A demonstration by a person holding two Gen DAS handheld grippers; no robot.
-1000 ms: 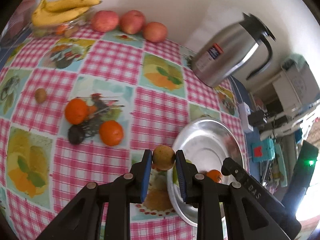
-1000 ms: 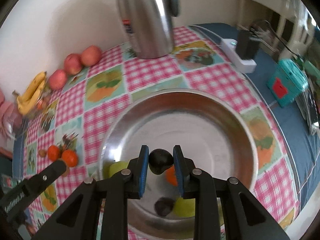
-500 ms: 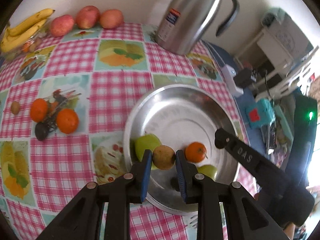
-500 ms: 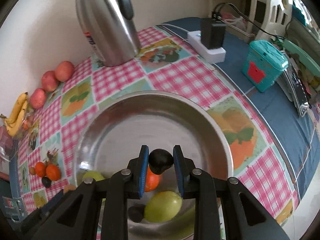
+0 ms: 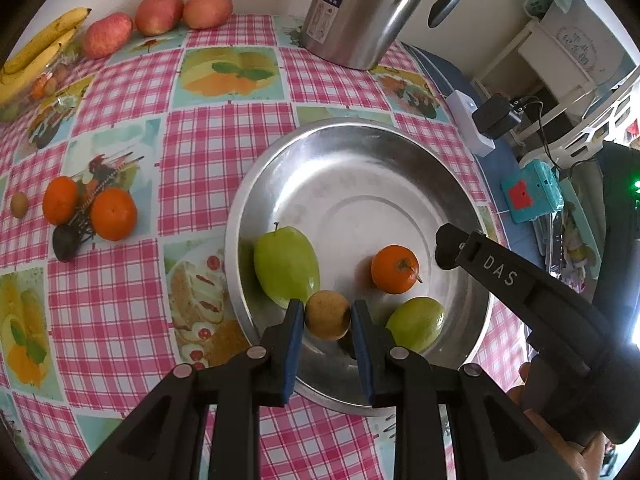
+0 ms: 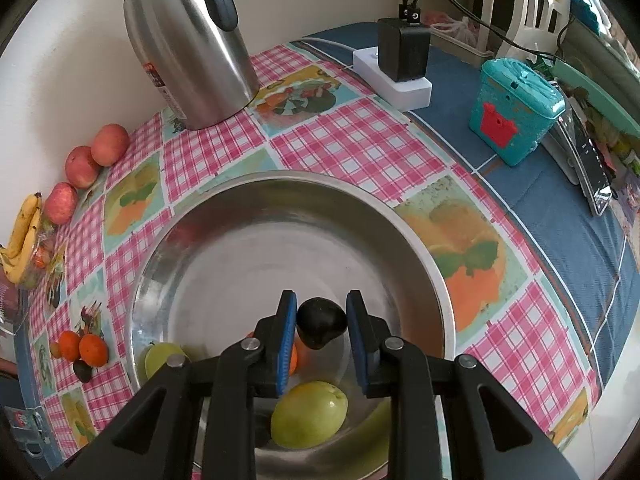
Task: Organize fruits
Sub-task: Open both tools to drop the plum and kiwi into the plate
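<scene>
Left gripper (image 5: 327, 316): jaws nearly closed, blue pads pressing both sides of a small round brownish-yellow fruit with speckled, matte skin (image 5: 328, 314). The fruit is near-spherical with no clear long axis; it sits at the pad tips, protruding slightly forward of them. Whether it rests on the surface below cannot be told.

Right gripper (image 6: 321, 322): jaws likewise nearly closed, clamping a small dark, almost black fruit with a glossy skin (image 6: 321, 322). It is somewhat irregular, broader across the pads, narrowing toward the lower edge. It lies between the pad tips, above the dish floor.

Below both sets of jaws is a wide, shallow stainless-steel dish (image 5: 360, 152). Just left of the left gripper's pads lies a large green apple with stem (image 5: 286, 266), its long axis slanting away to the upper left. Just right of them lies a smaller green fruit (image 5: 416, 323); ahead and to the right, a small orange mandarin (image 5: 395, 269).

Further left, outside the dish on the pink checked tablecloth (image 5: 120, 300), are two mandarins (image 5: 113, 214), a dark fruit and a small brown one. Far beyond stand three red apples (image 5: 158, 12), bananas (image 5: 40, 52) and a steel thermos jug (image 5: 360, 12).
</scene>
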